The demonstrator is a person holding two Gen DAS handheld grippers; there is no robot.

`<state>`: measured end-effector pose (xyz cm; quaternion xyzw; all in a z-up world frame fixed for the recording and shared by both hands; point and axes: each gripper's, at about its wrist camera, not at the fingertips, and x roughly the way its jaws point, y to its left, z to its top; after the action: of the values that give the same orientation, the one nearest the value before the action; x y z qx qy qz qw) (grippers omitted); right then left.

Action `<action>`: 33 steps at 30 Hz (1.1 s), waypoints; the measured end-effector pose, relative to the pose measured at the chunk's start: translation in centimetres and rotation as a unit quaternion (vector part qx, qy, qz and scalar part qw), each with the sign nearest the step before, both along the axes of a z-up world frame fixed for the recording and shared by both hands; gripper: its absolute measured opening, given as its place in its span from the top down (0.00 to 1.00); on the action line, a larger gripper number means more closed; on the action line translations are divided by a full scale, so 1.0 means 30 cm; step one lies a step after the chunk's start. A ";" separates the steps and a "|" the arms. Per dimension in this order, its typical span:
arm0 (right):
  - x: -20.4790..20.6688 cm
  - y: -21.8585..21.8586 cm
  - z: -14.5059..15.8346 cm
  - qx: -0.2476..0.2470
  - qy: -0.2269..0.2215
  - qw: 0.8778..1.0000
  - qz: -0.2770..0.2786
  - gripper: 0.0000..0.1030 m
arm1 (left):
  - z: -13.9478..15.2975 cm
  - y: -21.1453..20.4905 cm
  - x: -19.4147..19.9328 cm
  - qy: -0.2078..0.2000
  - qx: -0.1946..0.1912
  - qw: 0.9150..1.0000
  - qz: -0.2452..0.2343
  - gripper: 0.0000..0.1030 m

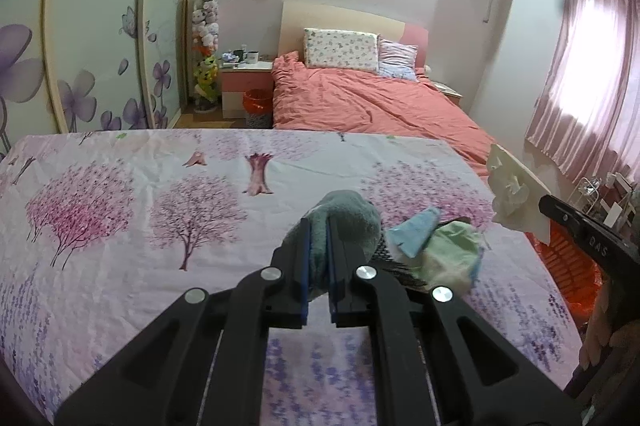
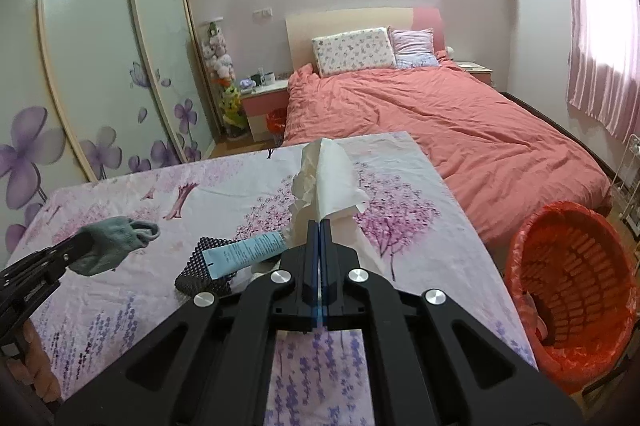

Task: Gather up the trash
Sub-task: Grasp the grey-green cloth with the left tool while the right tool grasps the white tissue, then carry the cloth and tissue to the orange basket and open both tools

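My left gripper (image 1: 318, 226) is shut on a grey-green knitted glove (image 1: 344, 222), held a little above the flowered tablecloth (image 1: 160, 226); the right wrist view shows that glove (image 2: 108, 244) at the left. My right gripper (image 2: 320, 224) is shut on a white crumpled tissue (image 2: 332, 177), lifted off the cloth; the left wrist view has this tissue (image 1: 510, 185) at the right. A blue tube (image 2: 244, 252) lies across a black studded item (image 2: 204, 270). A pale green cloth (image 1: 448, 258) lies beside the blue tube (image 1: 416, 230).
An orange-lined trash basket (image 2: 568, 290) stands on the floor right of the table. Beyond the table is a bed with a coral cover (image 2: 460, 129), a nightstand (image 1: 244, 81) and a small red bin (image 1: 258, 105). Sliding wardrobe doors (image 2: 100, 65) line the left.
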<state>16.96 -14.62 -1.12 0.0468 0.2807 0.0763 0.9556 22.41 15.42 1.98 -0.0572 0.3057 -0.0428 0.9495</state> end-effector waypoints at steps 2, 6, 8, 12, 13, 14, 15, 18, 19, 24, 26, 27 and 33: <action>-0.022 -0.018 0.012 0.005 -0.006 1.000 -0.004 0.99 | 0.016 -0.023 -0.006 -0.004 0.001 1.000 -0.005 0.92; -0.059 -0.051 0.030 0.011 -0.017 1.000 -0.008 0.99 | 0.042 -0.072 -0.018 -0.010 0.002 1.000 -0.016 0.92; -0.078 -0.061 0.039 0.014 -0.023 1.000 -0.008 0.99 | 0.057 -0.098 -0.026 -0.013 0.002 1.000 -0.022 0.92; -0.115 -0.077 0.055 0.016 -0.037 0.999 -0.009 0.99 | 0.080 -0.147 -0.037 -0.018 0.006 0.999 -0.033 0.92; -0.118 -0.083 0.059 0.017 -0.039 0.999 -0.010 0.99 | 0.085 -0.158 -0.040 -0.020 0.008 0.999 -0.035 0.92; -0.122 -0.091 0.064 0.020 -0.041 0.999 -0.011 0.99 | 0.092 -0.174 -0.043 -0.022 0.010 0.999 -0.038 0.92; -0.129 -0.103 0.066 0.022 -0.043 0.999 -0.012 0.99 | 0.097 -0.186 -0.045 -0.023 0.011 0.999 -0.041 0.92; -0.143 -0.132 0.074 0.026 -0.048 0.998 -0.017 0.99 | 0.113 -0.227 -0.048 -0.027 0.012 0.998 -0.050 0.92; -0.148 -0.141 0.076 0.027 -0.050 0.998 -0.020 0.99 | 0.118 -0.242 -0.048 -0.027 0.011 0.998 -0.053 0.92; -0.175 -0.205 0.078 0.033 -0.056 0.997 -0.034 0.99 | 0.132 -0.327 -0.047 -0.027 0.007 0.997 -0.071 0.92; -0.185 -0.237 0.078 0.038 -0.059 0.997 -0.043 0.99 | 0.132 -0.360 -0.045 -0.027 0.006 0.996 -0.079 0.92; -0.191 -0.251 0.074 0.040 -0.060 0.996 -0.047 0.99 | 0.133 -0.380 -0.044 -0.026 0.006 0.996 -0.084 0.92; -0.232 -0.354 0.071 0.044 -0.071 0.993 -0.078 0.99 | 0.133 -0.537 -0.042 -0.027 0.008 0.992 -0.119 0.92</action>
<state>10.01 -25.25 1.02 0.1048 0.2037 0.0175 0.9733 21.15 -0.69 5.97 -0.0115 0.2852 -0.1547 0.9458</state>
